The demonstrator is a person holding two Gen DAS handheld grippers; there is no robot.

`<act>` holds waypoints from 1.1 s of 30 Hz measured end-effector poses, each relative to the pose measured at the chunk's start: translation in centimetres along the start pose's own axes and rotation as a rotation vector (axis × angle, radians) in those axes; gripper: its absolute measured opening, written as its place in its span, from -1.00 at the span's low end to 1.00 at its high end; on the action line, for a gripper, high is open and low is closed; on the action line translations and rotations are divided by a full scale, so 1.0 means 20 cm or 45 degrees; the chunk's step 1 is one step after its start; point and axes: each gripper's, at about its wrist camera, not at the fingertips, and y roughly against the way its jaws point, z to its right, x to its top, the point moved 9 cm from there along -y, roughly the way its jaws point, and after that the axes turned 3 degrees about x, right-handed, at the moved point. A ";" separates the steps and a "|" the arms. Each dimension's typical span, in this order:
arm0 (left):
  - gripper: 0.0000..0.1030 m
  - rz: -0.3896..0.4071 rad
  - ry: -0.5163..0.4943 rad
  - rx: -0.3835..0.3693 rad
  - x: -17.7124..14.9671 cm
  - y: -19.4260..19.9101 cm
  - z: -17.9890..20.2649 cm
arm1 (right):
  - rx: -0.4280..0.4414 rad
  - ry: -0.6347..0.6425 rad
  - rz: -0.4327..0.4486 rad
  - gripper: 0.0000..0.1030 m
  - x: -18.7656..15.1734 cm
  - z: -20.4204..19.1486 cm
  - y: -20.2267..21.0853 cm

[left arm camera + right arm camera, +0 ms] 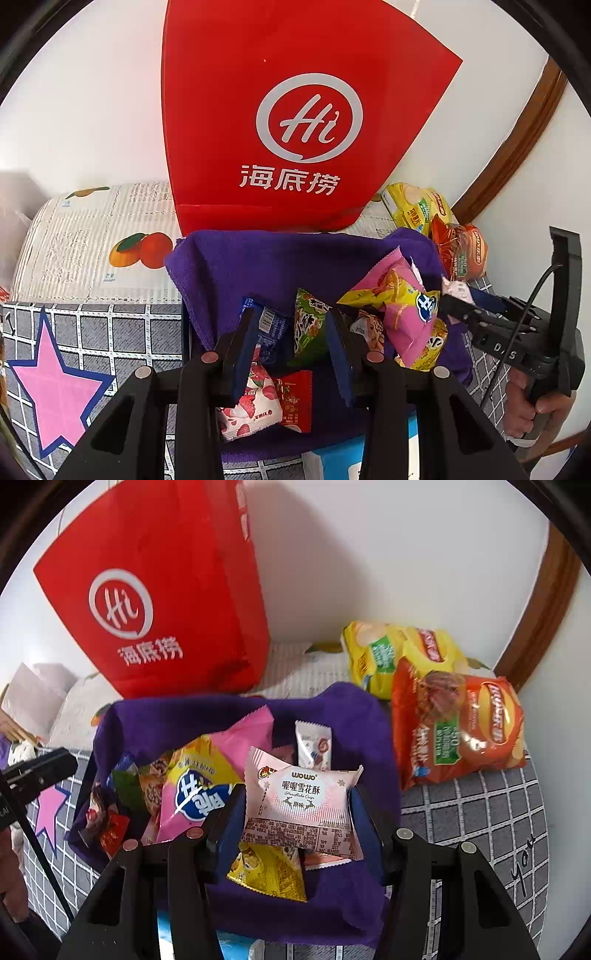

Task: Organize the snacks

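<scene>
The right claw (297,808) grips a pale pink snack packet (301,805) over a purple-lined box (332,709) of snacks; the left claw (291,350) hangs closed and empty above it.

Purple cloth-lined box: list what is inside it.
Inside the purple cloth-lined box: a pink puffed-snack bag, a green packet, a red packet, a strawberry packet, a yellow packet. The right gripper holds a pink snowflake-crisp packet. Lower layers are covered.

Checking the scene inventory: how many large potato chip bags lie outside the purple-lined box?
2. The yellow chip bag lies by the wall behind the box; the orange chip bag lies in front of it, overlapping it, right of the purple cloth. Others may be hidden.
</scene>
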 end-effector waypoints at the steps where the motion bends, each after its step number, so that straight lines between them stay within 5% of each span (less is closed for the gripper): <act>1: -0.31 -0.001 -0.003 0.000 0.00 0.00 0.00 | -0.001 0.002 -0.012 0.09 -0.01 0.00 -0.01; 17: -0.31 -0.001 -0.073 0.002 -0.01 0.01 0.07 | 0.033 0.067 -0.100 0.16 -0.07 -0.09 -0.12; 24: -0.30 -0.001 -0.075 0.007 -0.01 0.01 0.07 | 0.005 0.058 -0.082 0.42 -0.05 -0.07 -0.11; 29: -0.20 -0.007 -0.081 0.006 -0.01 0.01 0.08 | 0.023 0.044 -0.040 0.47 -0.03 -0.07 -0.06; 33: 0.12 0.000 -0.091 0.019 -0.01 0.02 0.09 | 0.049 0.044 0.035 0.57 0.00 -0.09 0.02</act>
